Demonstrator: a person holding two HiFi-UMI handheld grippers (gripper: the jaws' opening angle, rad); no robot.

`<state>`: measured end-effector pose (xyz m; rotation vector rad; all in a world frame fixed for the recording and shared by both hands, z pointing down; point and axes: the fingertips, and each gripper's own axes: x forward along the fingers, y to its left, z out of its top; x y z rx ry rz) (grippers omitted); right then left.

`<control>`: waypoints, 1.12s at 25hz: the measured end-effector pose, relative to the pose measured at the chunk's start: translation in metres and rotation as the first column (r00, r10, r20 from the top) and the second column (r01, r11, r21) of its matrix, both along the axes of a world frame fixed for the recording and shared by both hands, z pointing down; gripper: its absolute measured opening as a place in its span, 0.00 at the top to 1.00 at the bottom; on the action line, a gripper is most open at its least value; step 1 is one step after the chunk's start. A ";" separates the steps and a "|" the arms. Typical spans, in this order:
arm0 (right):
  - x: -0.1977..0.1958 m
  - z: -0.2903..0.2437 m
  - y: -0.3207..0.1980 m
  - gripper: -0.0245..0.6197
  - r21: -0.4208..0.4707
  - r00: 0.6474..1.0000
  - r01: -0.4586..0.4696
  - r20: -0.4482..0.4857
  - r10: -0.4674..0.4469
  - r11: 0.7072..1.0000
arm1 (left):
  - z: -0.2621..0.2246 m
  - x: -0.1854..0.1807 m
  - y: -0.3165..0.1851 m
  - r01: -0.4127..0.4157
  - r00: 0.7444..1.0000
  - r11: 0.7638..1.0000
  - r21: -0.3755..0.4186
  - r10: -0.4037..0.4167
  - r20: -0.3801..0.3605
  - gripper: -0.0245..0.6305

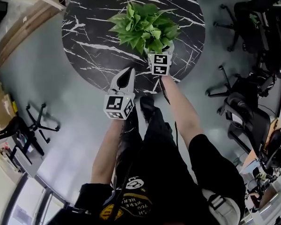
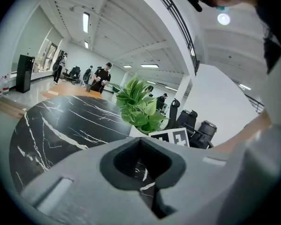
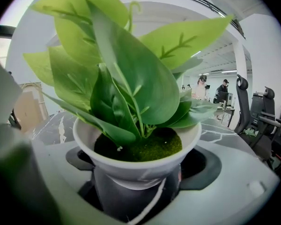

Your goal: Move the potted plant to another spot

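The person is standing at the near edge of a round black marble table (image 1: 91, 50), with both bare forearms reaching out over the grey floor (image 1: 61, 139). Nearest of the two, the left gripper (image 1: 127, 72) is hovering just over the table's near rim, its marker cube (image 1: 118, 106) facing up. Its jaws are lying together at the tips and are gripping nothing. Only a strip of veined marble is showing through the hollow between them in the left gripper view. A little farther in and to the right, the right gripper (image 1: 158, 54) is reaching under the leaves, its own marker cube (image 1: 159, 63) just beside the foliage. Its jaws are standing wide and are clasping the potted plant (image 3: 133, 165). One jaw is pressing on each side of the white pot below its rim, with moss and broad green leaves filling the right gripper view above. In the head view the potted plant (image 1: 145, 26) is sitting over the near right part of the table. Whether its base is resting on the marble or hanging just above it cannot be told. Beyond the table, black office chairs (image 1: 253, 13) are crowding the right side. Several people (image 2: 103, 76) are standing far off across the bright hall.
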<state>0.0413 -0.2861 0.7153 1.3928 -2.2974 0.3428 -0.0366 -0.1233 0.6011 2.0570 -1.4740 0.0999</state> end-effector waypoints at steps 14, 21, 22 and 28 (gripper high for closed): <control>-0.195 0.000 -0.023 0.16 0.001 0.969 0.246 0.005 -0.246 0.969 | -0.008 -0.118 0.018 0.226 0.974 0.974 0.006 -0.226 -0.002 0.96; -0.299 0.003 -0.020 0.16 0.000 0.929 0.369 0.006 -0.369 0.929 | -0.007 -0.183 0.038 0.350 0.937 0.937 0.009 -0.350 -0.003 0.96; -0.312 0.003 -0.019 0.16 0.000 0.925 0.381 0.006 -0.381 0.925 | -0.006 -0.191 0.041 0.367 0.930 0.930 0.008 -0.367 -0.002 0.96; -0.369 0.004 -0.001 0.16 0.001 0.904 0.427 0.006 -0.427 0.904 | -0.003 -0.223 0.058 0.444 0.896 0.896 -0.003 -0.444 -0.021 0.96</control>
